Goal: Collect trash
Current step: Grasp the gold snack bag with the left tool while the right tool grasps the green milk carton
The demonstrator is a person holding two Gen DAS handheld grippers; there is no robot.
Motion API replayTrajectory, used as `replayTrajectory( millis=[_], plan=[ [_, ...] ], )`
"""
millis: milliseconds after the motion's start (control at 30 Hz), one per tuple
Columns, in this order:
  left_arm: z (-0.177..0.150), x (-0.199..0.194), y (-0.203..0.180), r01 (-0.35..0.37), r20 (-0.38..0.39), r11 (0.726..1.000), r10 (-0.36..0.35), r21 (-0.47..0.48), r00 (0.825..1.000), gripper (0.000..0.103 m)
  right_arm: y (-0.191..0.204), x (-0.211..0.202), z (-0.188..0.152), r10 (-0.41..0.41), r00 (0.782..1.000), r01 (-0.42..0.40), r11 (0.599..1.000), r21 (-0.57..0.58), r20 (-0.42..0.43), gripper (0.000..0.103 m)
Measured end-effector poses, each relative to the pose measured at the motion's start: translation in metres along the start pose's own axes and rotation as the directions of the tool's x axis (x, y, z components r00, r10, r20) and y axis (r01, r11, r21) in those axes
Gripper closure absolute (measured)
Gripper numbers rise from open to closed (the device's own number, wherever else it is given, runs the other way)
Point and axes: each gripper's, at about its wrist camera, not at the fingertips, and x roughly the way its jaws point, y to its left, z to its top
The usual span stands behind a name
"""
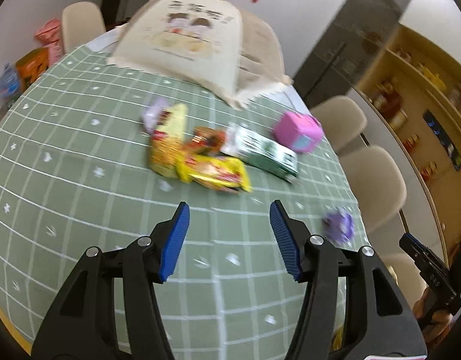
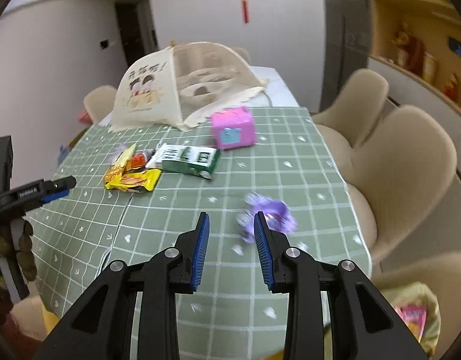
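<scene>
A pile of trash lies mid-table on the green checked cloth [image 1: 80,180]: yellow snack wrappers [image 1: 212,174] [image 2: 131,180], a green-and-white carton [image 1: 263,153] [image 2: 188,159] and a pink box [image 1: 298,132] [image 2: 233,129]. A crumpled purple wrapper [image 1: 340,225] [image 2: 269,216] lies apart, near the table's right edge. My left gripper [image 1: 230,210] is open above bare cloth, short of the yellow wrappers. My right gripper [image 2: 232,219] is open and holds nothing; the purple wrapper sits just beyond its right finger [image 2: 262,234]. Each gripper also shows at the edge of the other's view, the left [image 2: 50,189] and the right [image 1: 425,264].
A cream mesh food cover [image 1: 200,39] [image 2: 170,90] stands at the table's far end. Beige chairs [image 2: 404,162] line the right side. Snack packets [image 1: 35,63] sit at the far left. A yellowish bag holding a pink packet [image 2: 416,315] sits low on the right, below the table edge.
</scene>
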Motion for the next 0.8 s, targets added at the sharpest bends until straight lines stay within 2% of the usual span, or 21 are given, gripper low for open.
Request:
replayTrajectory(
  millis=[100, 233, 433, 533, 633, 733, 800],
  plan=[
    [0.011, 0.007, 0.025, -0.007, 0.004, 1.0, 0.007, -0.015, 1.0, 0.05, 0.021, 0.02, 0.016, -0.014, 1.0, 0.014, 0.999, -0.031, -0.002, 0.073],
    [0.024, 0.018, 0.048, -0.003, -0.008, 0.999, 0.003, -0.046, 1.0, 0.05, 0.037, 0.045, 0.035, 0.014, 1.0, -0.014, 1.0, -0.026, -0.015, 0.073],
    [0.052, 0.03, 0.071, -0.003, 0.01, 1.0, 0.004, -0.017, 1.0, 0.05, 0.05, 0.075, 0.063, 0.039, 0.999, -0.039, 0.999, -0.002, 0.0, 0.073],
    [0.062, 0.033, 0.076, -0.01, 0.018, 1.0, 0.009, 0.005, 1.0, 0.05, 0.057, 0.085, 0.075, 0.022, 1.0, -0.022, 0.999, -0.042, 0.01, 0.073],
    [0.069, 0.037, 0.079, -0.01, 0.016, 1.0, 0.009, 0.024, 1.0, 0.049, 0.063, 0.097, 0.086, 0.034, 0.999, -0.036, 0.995, -0.093, -0.022, 0.073],
    [0.075, 0.042, 0.083, -0.005, 0.006, 0.999, 0.005, 0.037, 1.0, 0.049, 0.059, 0.118, 0.099, 0.103, 0.992, -0.108, 0.992, -0.066, -0.077, 0.073],
    [0.078, 0.043, 0.085, -0.006, 0.004, 0.999, 0.006, 0.04, 1.0, 0.049, 0.058, 0.134, 0.105, 0.121, 0.986, -0.128, 0.99, -0.051, -0.11, 0.073]
  ],
)
